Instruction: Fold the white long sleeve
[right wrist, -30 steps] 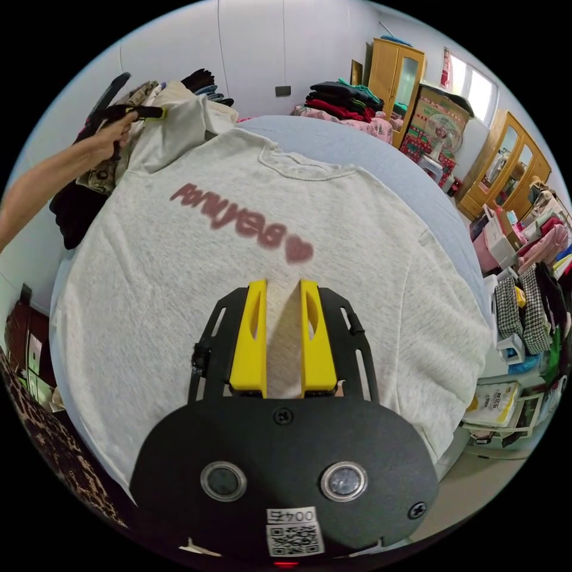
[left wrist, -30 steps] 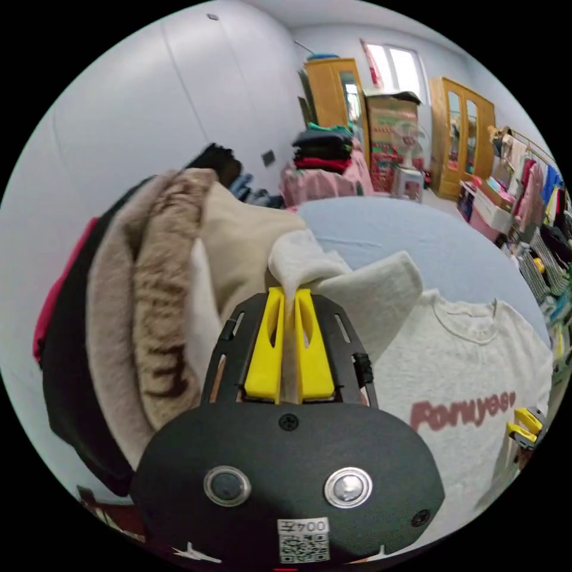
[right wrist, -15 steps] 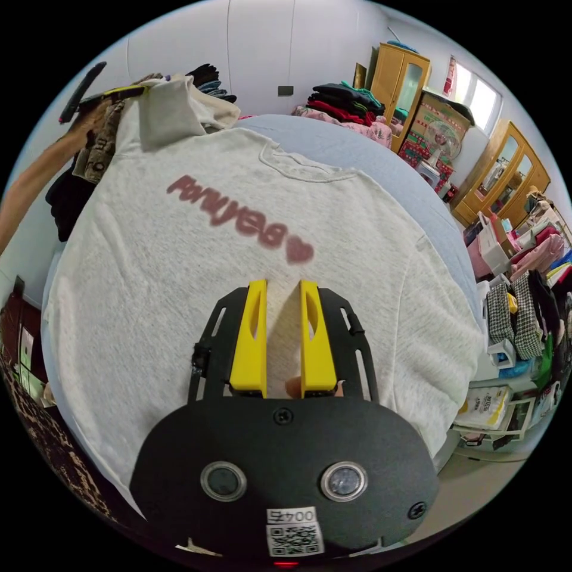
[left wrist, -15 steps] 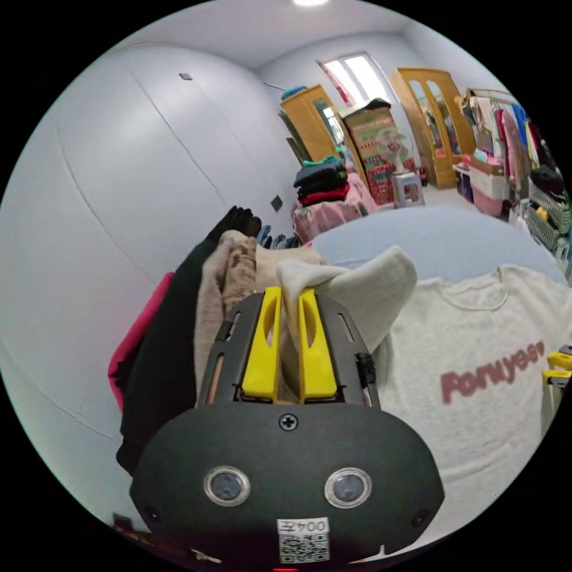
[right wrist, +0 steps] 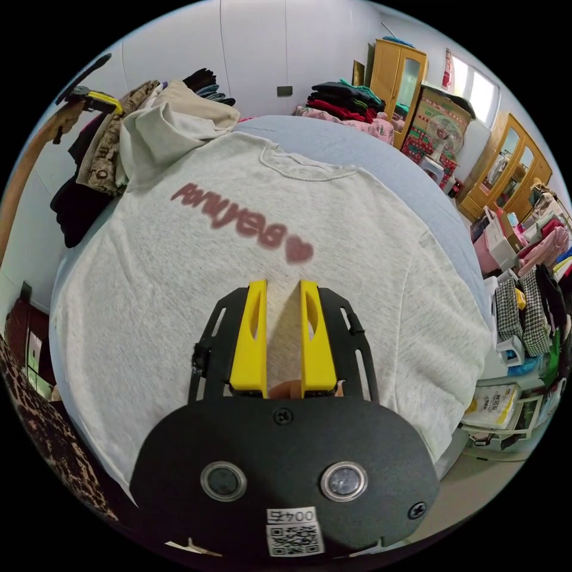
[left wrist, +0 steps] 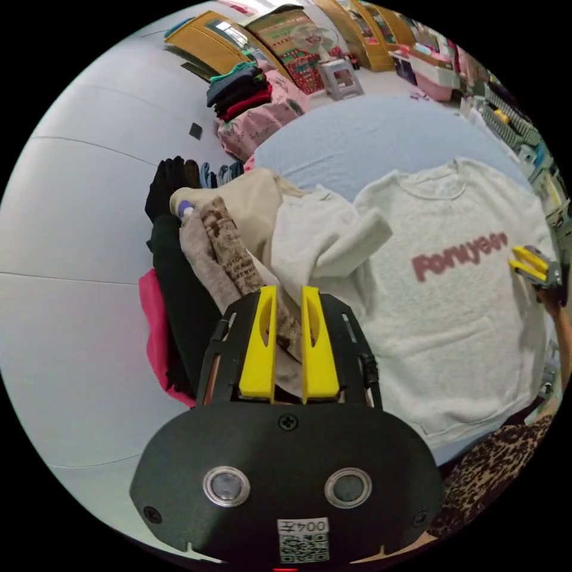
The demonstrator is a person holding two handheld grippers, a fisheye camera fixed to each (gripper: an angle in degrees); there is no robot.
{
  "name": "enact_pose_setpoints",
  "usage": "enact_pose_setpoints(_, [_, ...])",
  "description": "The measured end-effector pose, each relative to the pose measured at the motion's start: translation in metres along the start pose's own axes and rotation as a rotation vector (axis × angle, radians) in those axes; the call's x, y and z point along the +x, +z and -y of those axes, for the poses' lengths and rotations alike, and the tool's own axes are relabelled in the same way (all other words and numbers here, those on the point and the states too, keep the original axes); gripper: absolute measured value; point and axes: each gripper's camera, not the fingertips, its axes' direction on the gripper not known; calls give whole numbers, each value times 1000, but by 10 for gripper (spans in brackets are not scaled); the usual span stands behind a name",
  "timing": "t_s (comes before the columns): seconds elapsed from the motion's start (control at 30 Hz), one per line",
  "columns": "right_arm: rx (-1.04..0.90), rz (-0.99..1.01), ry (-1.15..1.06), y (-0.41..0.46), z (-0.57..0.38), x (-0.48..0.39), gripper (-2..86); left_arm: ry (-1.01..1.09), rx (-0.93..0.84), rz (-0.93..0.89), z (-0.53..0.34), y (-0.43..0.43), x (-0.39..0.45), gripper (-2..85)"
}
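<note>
My left gripper (left wrist: 289, 292) hangs with jaws apart over the clothes pile (left wrist: 208, 250); my right gripper (right wrist: 283, 286), jaws apart, hovers above the shirt (right wrist: 250, 238) spread on the bed (right wrist: 357, 149).

Your left gripper view sits high at the bed's (left wrist: 357, 134) left edge by the clothes pile (left wrist: 196, 262), facing right. Your right gripper view hovers close over the white long sleeve (right wrist: 250, 250), facing far. Both share shirt & bed.
</note>
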Motion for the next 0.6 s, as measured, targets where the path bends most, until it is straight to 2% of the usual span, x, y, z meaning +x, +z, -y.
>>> enact_pose_setpoints(0.1, [1, 9, 6, 0, 1, 5, 87, 29, 202, -146, 7, -61, -4, 94])
enact_pose_setpoints(0.17, [0, 4, 2, 0, 2, 5, 86, 99, 378, -267, 28, -80, 20, 157])
enact_pose_setpoints(0.2, [0, 5, 2, 0, 2, 6, 86, 121, 378, -268, 37, -74, 30, 178])
enact_pose_setpoints(0.27, [0, 15, 6, 0, 3, 10, 86, 287, 197, -104, 83, -16, 101, 231])
enact_pose_setpoints(0.33, [1, 21, 9, 0, 3, 12, 85, 462, 54, 45, 98, 41, 161, 229])
enact_pose_setpoints(0.4, [1, 19, 8, 1, 4, 13, 85, 587, -48, 220, 101, 90, 197, 191])
enact_pose_setpoints(0.43, [1, 14, 6, 1, 4, 13, 85, 620, -69, 341, 100, 111, 201, 103])
enact_pose_setpoints(0.47, [0, 9, 4, 1, 5, 13, 86, 581, -61, 393, 103, 118, 187, 53])
enact_pose_setpoints(0.5, [0, 8, 3, 1, 5, 12, 86, 523, -60, 388, 107, 116, 173, 47])
enact_pose_setpoints(0.57, [0, 4, 2, 2, 6, 13, 86, 184, 53, 253, 107, 75, 89, 31])
enact_pose_setpoints(0.6, [0, 4, 2, 2, 6, 13, 86, 96, 92, 213, 99, 64, 67, 29])
